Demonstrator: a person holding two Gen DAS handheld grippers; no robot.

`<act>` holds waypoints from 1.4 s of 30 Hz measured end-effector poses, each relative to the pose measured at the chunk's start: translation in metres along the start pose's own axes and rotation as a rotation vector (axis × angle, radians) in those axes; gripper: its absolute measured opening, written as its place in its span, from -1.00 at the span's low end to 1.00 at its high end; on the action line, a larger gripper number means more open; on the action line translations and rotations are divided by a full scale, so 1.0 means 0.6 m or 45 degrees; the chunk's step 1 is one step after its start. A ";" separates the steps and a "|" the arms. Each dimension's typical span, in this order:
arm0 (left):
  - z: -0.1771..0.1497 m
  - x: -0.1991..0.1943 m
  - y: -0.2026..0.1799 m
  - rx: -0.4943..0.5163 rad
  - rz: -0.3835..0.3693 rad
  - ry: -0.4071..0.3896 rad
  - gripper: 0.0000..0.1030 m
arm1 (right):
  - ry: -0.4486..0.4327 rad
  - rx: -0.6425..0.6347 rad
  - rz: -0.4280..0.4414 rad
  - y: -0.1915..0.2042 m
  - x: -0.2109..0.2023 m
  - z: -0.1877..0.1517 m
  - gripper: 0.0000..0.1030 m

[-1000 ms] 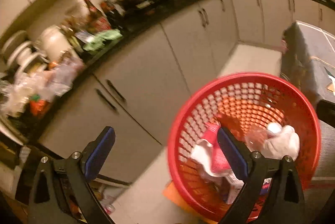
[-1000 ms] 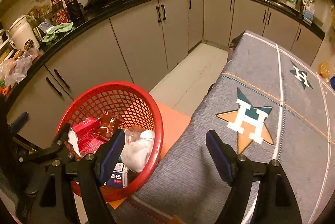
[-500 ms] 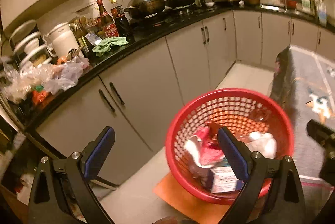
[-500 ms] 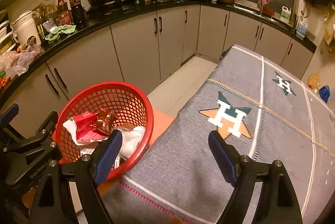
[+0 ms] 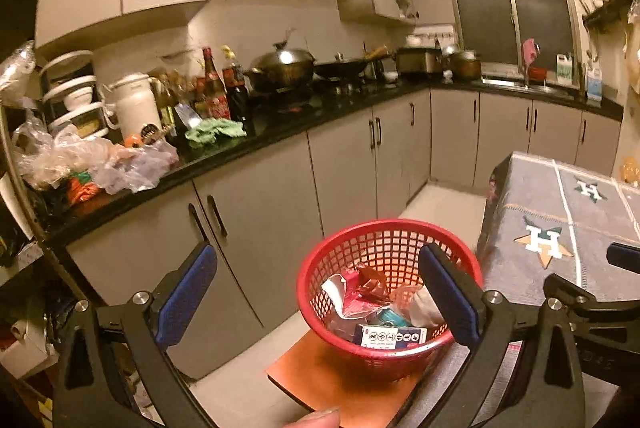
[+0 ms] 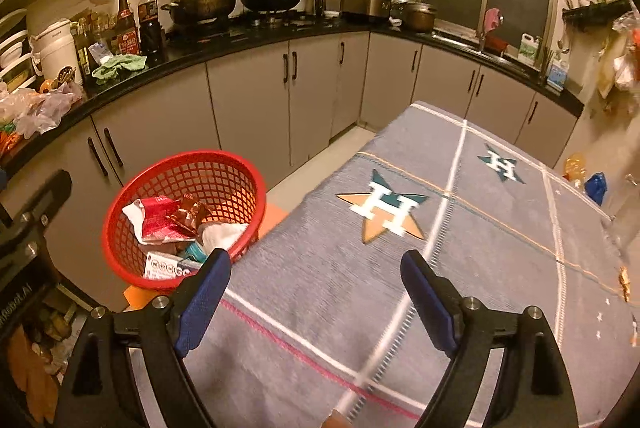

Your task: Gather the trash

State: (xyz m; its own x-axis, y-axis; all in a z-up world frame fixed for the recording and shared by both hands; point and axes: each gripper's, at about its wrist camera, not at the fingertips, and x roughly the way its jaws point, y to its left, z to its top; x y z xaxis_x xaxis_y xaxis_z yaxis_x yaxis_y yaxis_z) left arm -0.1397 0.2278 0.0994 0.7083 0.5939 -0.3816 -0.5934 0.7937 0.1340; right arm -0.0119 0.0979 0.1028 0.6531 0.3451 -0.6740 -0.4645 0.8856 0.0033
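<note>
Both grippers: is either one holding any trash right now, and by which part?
Nothing is held. The left gripper and right gripper both stand open with empty gaps. The trash lies in the red basket.

The left gripper [image 5: 316,292] stands with its 2 blue-padded jaws spread wide and nothing between them, aimed slightly downward. A fingertip [image 5: 316,419] shows at the near edge of its view. The right gripper [image 6: 316,292] tilts down more steeply, its 2 jaws also wide apart and empty. The left gripper's black frame appears at the left edge of the right wrist view.
</note>
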 end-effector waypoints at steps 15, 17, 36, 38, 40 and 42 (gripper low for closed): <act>-0.072 -0.152 -0.019 -0.002 -0.176 -0.174 0.95 | -0.209 -0.048 -0.100 -0.046 -0.189 -0.127 0.85; -0.087 -0.171 -0.015 -0.031 -0.239 -0.219 0.98 | -0.227 -0.036 -0.117 -0.054 -0.206 -0.146 0.86; -0.111 -0.174 -0.037 -0.022 -0.233 -0.176 1.00 | -0.217 -0.009 -0.130 -0.074 -0.218 -0.207 0.89; -0.112 -0.170 -0.041 -0.017 -0.229 -0.173 1.00 | -0.208 -0.008 -0.129 -0.074 -0.213 -0.208 0.89; -0.113 -0.168 -0.044 -0.012 -0.224 -0.172 1.00 | -0.203 -0.007 -0.129 -0.075 -0.210 -0.208 0.89; -0.113 -0.166 -0.045 -0.005 -0.222 -0.169 1.00 | -0.200 -0.004 -0.127 -0.078 -0.206 -0.208 0.89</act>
State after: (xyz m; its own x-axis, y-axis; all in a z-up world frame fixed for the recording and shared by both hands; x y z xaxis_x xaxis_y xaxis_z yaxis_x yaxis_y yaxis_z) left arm -0.2200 0.1382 0.0720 0.8441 0.4602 -0.2751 -0.4590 0.8854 0.0727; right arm -0.1457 -0.0249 0.0939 0.7813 0.3000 -0.5474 -0.3942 0.9171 -0.0600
